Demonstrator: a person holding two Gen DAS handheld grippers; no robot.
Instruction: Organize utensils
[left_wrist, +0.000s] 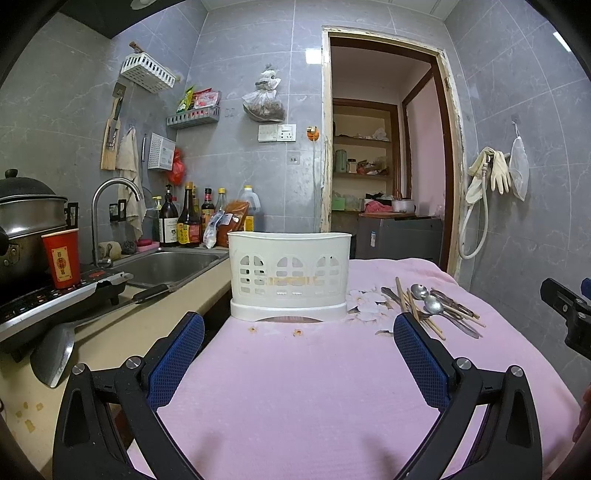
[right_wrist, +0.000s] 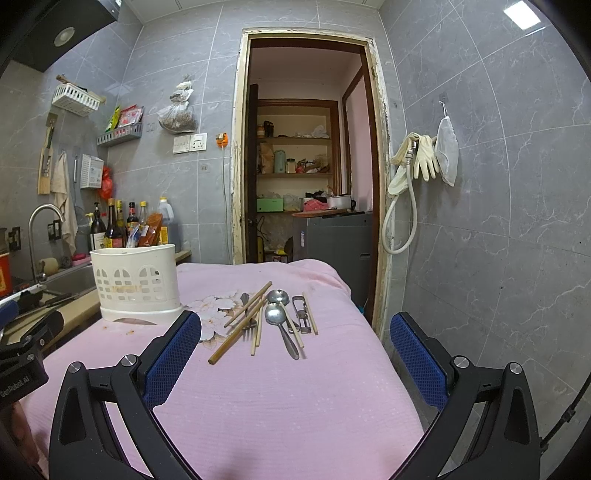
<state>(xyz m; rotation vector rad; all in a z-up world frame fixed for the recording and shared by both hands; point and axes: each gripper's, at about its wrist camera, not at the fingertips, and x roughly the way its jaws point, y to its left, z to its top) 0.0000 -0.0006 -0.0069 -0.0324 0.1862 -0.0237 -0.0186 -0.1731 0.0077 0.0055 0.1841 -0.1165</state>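
A white slotted utensil holder (left_wrist: 289, 275) stands at the far left of a pink cloth (left_wrist: 295, 387); it also shows in the right wrist view (right_wrist: 135, 282). A pile of utensils (right_wrist: 269, 321) lies right of it: wooden chopsticks (right_wrist: 240, 334), two metal spoons (right_wrist: 280, 325), a fork and a metal opener (right_wrist: 301, 314). The pile also shows in the left wrist view (left_wrist: 432, 306). My left gripper (left_wrist: 299, 332) is open and empty, facing the holder. My right gripper (right_wrist: 295, 332) is open and empty, just short of the pile.
A counter with a sink (left_wrist: 173, 264), a faucet (left_wrist: 110, 206), sauce bottles (left_wrist: 184, 221), a red cup (left_wrist: 62, 258), a pot and a cooktop lies to the left. A knife (left_wrist: 55, 350) lies on the counter. The cloth drops off at the right beside the tiled wall (right_wrist: 498, 221).
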